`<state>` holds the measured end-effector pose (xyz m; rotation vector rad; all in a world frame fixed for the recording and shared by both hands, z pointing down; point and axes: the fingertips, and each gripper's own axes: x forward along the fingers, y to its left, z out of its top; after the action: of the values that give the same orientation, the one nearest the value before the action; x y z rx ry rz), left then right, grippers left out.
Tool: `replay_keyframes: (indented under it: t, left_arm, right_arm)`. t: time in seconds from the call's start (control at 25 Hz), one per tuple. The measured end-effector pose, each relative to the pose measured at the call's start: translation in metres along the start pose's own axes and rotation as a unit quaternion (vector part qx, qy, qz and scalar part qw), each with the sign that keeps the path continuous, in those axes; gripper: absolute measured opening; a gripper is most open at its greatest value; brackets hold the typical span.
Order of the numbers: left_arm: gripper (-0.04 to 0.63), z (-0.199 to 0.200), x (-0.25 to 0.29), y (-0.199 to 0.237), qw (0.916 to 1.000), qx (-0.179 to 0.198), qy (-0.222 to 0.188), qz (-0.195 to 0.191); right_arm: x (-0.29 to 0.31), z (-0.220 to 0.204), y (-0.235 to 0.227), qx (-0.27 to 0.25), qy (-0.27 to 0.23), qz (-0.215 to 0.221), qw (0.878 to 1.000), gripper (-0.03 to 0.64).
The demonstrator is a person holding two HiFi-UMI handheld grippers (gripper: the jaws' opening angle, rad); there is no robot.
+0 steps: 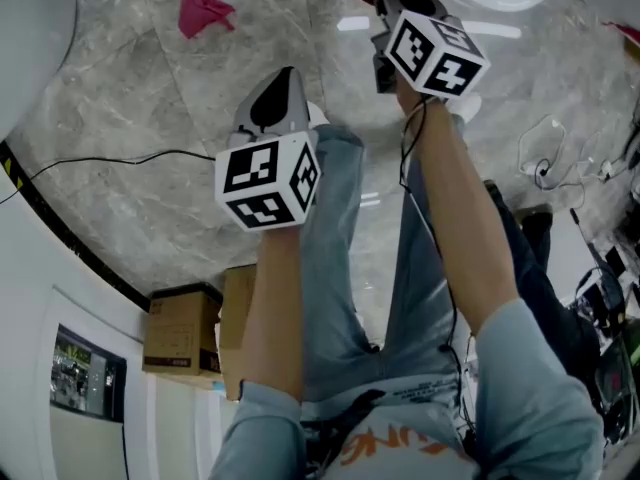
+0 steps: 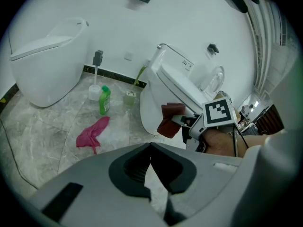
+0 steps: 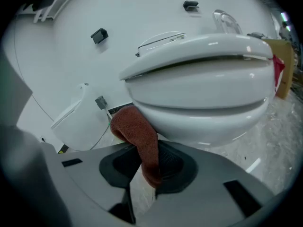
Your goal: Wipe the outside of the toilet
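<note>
The right gripper (image 3: pixel 144 171) is clamped on a red-brown cloth (image 3: pixel 140 136), whose free end folds up and over past the jaw tips. That folded end lies against the outside of the toilet (image 3: pixel 199 103), low on the bowl's front wall under the closed seat and lid. From the left gripper view the same cloth (image 2: pixel 168 119) sits against the white bowl (image 2: pixel 154 100), with the right gripper (image 2: pixel 182 123) held out on a bare forearm.

The left gripper (image 2: pixel 151 148) has its jaws drawn together at the tips with nothing between them. It hangs over the grey marbled floor (image 2: pixel 52 126), apart from the toilet and pointing across it.

Further out on the floor lies a crumpled pink rag (image 2: pixel 92 134). Beyond it a green bottle (image 2: pixel 104 100) stands near a white brush holder (image 2: pixel 95 90) by the wall. A second toilet (image 2: pixel 47 65) stands at the far left. In the head view, cardboard boxes (image 1: pixel 182 328) sit beside the person's legs
</note>
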<state>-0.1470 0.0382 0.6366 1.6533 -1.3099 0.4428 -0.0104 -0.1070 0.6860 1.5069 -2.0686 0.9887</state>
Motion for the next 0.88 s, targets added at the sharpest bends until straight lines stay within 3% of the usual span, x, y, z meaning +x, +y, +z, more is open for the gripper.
replay_keyframes:
  t: [0.88]
  left_arm:
    - [-0.006,-0.01,0.043,-0.119,0.9976,0.061,0.021,-0.025]
  right_arm:
    - [-0.053,-0.015,-0.069,-0.032,0.019,0.038,0.999,0.086]
